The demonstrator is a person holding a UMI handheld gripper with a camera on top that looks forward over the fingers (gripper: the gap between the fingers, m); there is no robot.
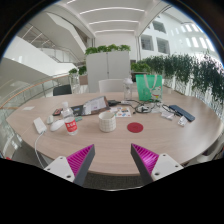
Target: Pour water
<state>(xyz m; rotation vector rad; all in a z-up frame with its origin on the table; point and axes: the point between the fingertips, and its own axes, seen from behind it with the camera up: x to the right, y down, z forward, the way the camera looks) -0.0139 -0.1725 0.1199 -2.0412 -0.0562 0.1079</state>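
My tongs [113, 163] sit at the bottom of the frame. They are spread wide apart, and nothing is between them. Each finger has a pink pad [78, 158] on its inner side.

Past the fingers is a big round wooden surface [100, 142]. A white cup [107, 121] stands in the middle of the frame, a little way beyond my tongs. Just to the right of the cup lies a flat red coaster [135, 127]. To the left of the cup stands a small clear bottle [69, 122] with a red label. It is upright. Left of the bottle I see a few small things [42, 124], too small to tell what they are.

Farther back, right of the middle, stands a green jug [145, 87]. Some papers and dark things [178, 113] lie on the right side of the surface.

Behind it all, in the upper middle of the frame, is a white cabinet [108, 68] with green plants [108, 48] on top. More plants [185, 70] fill the upper right.
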